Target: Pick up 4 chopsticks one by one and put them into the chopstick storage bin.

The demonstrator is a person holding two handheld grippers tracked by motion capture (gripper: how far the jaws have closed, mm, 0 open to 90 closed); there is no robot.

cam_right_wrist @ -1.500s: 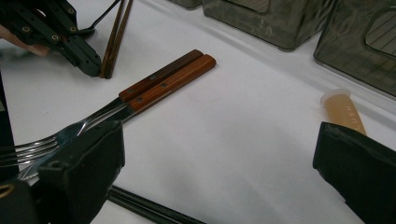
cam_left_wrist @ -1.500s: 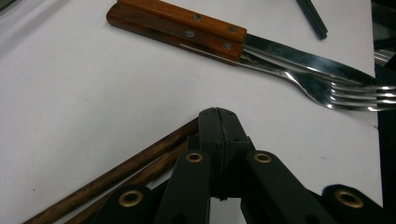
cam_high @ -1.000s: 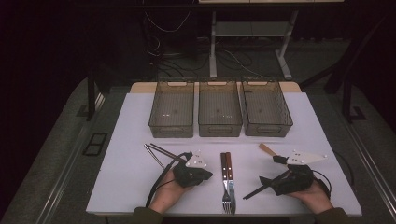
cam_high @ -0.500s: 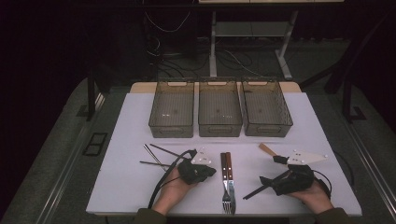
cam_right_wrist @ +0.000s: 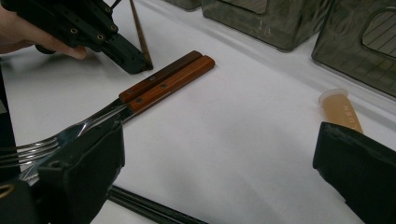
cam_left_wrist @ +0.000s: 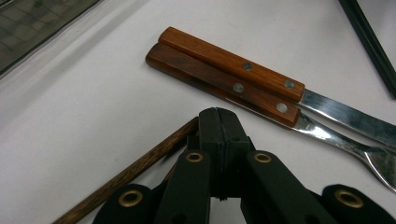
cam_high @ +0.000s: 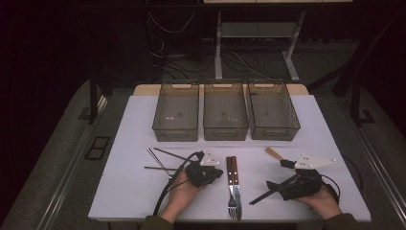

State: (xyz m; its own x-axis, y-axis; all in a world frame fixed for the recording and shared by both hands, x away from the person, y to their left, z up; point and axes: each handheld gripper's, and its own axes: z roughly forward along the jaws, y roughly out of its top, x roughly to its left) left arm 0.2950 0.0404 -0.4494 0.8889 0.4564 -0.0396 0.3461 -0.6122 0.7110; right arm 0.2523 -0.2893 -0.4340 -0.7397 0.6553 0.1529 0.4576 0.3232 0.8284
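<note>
Left gripper (cam_high: 218, 171), held in the person's left hand (cam_high: 179, 194) at the table's (cam_high: 129, 191) near edge: jaws pressed fully together at the tips. In the left gripper view a dark wooden chopstick (cam_left_wrist: 135, 170) runs under the closed jaws towards 7 o'clock; whether it is pinched or merely lies beneath cannot be told. Just beyond the tips, towards 1 o'clock, lie two wooden-handled pieces of cutlery touching side by side: a fork (cam_high: 231, 189) and a knife (cam_high: 236, 184), handles pointing to 12 o'clock in the high view.

Right gripper (cam_high: 268, 189), in the right hand (cam_high: 323, 199): jaws spread wide, holding nothing, bare tabletop between them. A small tan tube (cam_right_wrist: 341, 112) lies near its farther jaw.

Three clear bins (cam_high: 225, 112) stand in a row at 12 o'clock.
</note>
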